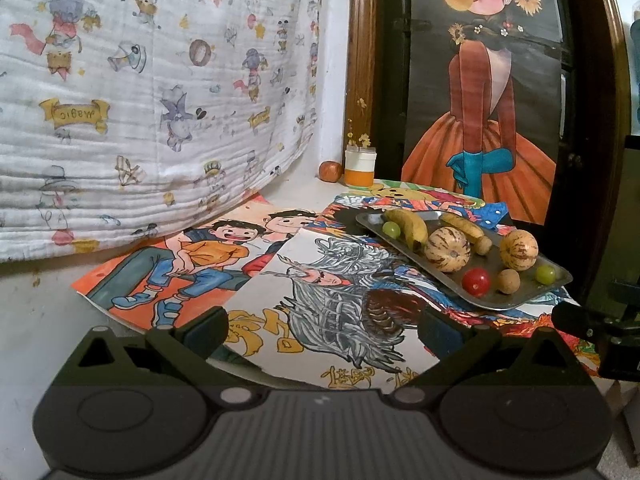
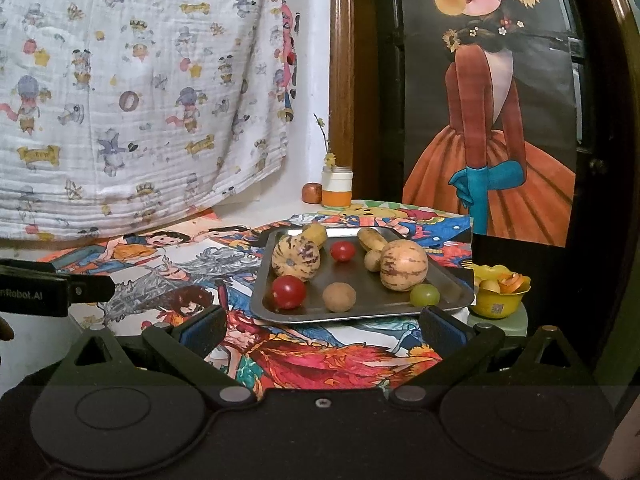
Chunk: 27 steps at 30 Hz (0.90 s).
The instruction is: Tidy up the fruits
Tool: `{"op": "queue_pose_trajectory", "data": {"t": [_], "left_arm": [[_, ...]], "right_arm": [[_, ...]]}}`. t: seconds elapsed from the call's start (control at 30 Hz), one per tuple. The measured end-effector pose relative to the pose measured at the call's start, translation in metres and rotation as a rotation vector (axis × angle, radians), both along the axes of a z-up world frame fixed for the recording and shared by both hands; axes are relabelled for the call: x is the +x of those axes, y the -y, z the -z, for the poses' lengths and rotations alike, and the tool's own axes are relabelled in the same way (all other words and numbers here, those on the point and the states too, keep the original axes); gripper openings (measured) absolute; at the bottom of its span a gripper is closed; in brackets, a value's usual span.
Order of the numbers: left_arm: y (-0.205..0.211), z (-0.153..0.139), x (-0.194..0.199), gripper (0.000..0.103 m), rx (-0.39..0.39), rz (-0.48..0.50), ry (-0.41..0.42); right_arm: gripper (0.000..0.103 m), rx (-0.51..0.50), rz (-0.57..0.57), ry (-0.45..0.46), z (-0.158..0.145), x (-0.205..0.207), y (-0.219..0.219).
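As I read both wrist views from my remote station, left to right, I log the following:

Left gripper (image 1: 324,332): released, jaws spread wide, nothing between them; it hovers over the drawings, well short of the tray.
Patterned cloth (image 1: 152,100): hangs at far left, its lower edge resting on the surface.
Drawings (image 1: 192,264): several coloured sheets overlap across the table; the tray sits on top of them.
Small red fruit (image 1: 330,171): stands at the back, just beside a white-and-orange jar (image 1: 360,168).
Tray (image 2: 360,308): metal, rectangular, holding all the fruit I list next.
Left striped melon (image 2: 296,258): at the tray's left, touching a banana (image 2: 315,233) behind it.
Cherry tomatoes: one at front left (image 2: 288,291), one nearer the middle back (image 2: 343,251).
Brown round fruit (image 2: 339,297): front centre, apart from its neighbours.
Right striped melon (image 2: 403,265): right of centre, with a second banana (image 2: 370,239) behind it.
Green grape (image 2: 424,295): front right corner, touching the right melon.
Right gripper (image 2: 324,328): released, jaws wide apart and empty, just before the tray's near edge.
Yellow bowl (image 2: 496,306): right of the tray, off the drawings, holding yellow and orange pieces I cannot identify.
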<state>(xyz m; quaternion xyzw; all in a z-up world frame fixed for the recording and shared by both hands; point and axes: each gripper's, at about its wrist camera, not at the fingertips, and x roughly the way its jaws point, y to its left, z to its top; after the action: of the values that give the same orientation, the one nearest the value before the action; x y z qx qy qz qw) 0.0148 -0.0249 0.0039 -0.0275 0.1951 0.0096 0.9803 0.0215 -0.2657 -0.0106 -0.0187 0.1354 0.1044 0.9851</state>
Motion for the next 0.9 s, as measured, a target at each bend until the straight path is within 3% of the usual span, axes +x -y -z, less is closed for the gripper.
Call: {"op": "queue_pose_trajectory", "data": {"t": [0.9], "left_arm": [[0.0021,0.0022,0.0005,0.103,0.007,0.004,-0.013]], "right_arm": [[0.103,0.006,0.001,-0.009,0.0014,0.0013,-0.0009]]}}
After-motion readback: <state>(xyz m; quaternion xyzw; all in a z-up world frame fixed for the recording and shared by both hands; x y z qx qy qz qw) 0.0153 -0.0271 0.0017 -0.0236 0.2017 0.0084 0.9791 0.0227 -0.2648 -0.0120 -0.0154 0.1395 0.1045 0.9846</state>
